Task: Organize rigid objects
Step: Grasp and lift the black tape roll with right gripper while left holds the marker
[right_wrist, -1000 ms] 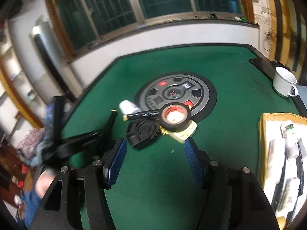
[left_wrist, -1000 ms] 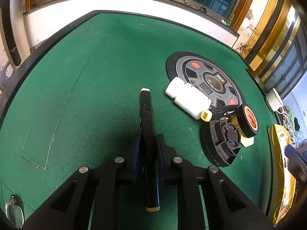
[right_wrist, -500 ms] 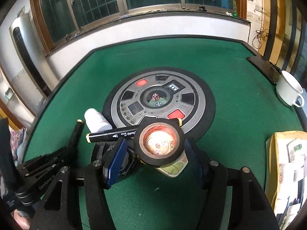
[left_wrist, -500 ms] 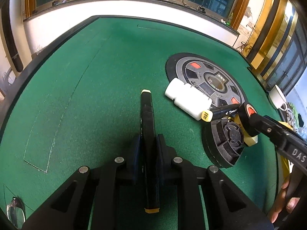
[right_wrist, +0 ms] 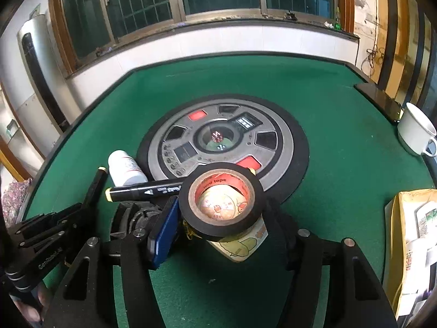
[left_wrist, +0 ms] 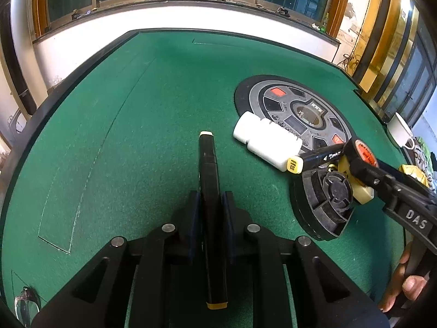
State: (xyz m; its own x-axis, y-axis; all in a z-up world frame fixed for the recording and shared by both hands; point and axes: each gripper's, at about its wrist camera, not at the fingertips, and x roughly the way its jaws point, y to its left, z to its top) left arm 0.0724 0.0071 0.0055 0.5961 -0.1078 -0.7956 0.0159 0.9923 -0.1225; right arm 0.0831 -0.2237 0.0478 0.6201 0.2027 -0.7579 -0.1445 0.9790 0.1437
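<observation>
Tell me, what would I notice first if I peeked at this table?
Probably the big round dial plate in the middle of the green table. Just in front of it, the right claw is around a roll of black tape. The left claw grips a black marker.

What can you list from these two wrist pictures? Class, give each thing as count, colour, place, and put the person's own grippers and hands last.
Marker pen: two, black with yellow ends; one in the left gripper, the other lying across the clutter.
Tape roll: one, black with red core, between the right gripper's fingers.
Bottle: one, white, lying at the disc's edge.
Round black part: one, black, beside the tape.
Cream tag: one, under the tape.
Control disc: one, grey and black, table centre.
Cup: one, white, right edge.
Yellow box: one, right.
Table: one, green felt.
Left gripper: shut on a marker.
Right gripper: around the tape.
Hand: one, partly visible.
</observation>
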